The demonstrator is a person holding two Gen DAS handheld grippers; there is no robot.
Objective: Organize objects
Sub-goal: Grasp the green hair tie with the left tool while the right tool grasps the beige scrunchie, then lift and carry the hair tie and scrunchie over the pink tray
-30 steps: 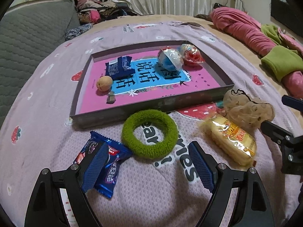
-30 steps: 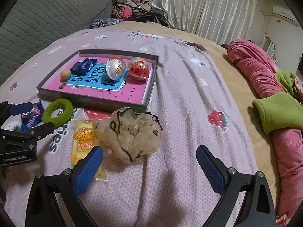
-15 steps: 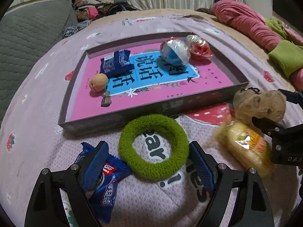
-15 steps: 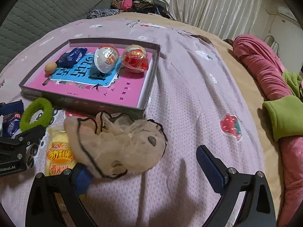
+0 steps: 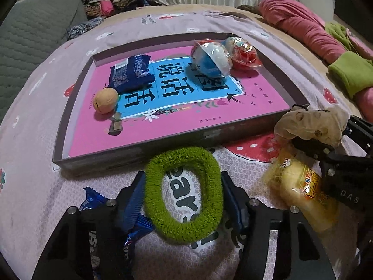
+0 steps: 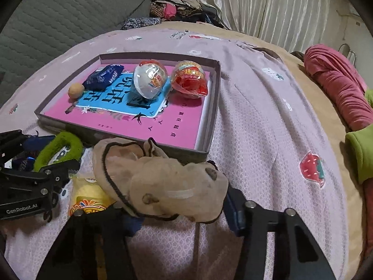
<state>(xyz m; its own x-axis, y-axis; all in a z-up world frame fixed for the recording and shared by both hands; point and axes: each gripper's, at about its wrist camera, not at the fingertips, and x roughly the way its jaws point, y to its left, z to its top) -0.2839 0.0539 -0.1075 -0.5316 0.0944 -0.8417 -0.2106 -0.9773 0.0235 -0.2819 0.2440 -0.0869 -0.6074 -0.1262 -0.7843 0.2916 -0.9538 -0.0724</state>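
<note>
Bedspread [image 6: 256,121], lilac with strawberries, meets pale curtains [image 6: 279,7].

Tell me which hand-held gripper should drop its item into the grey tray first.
Probably right: its hand-held gripper pinches the beige mesh pouch beside the tray's open corner; the left squeezes the green fuzzy ring.

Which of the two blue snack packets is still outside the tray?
The blue packet under the left tool's finger, beside the green ring on the bedspread. The other blue packet lies inside the tray.

Both grippers [image 5: 183,200] [image 6: 177,200] tilted down, clamped
</note>
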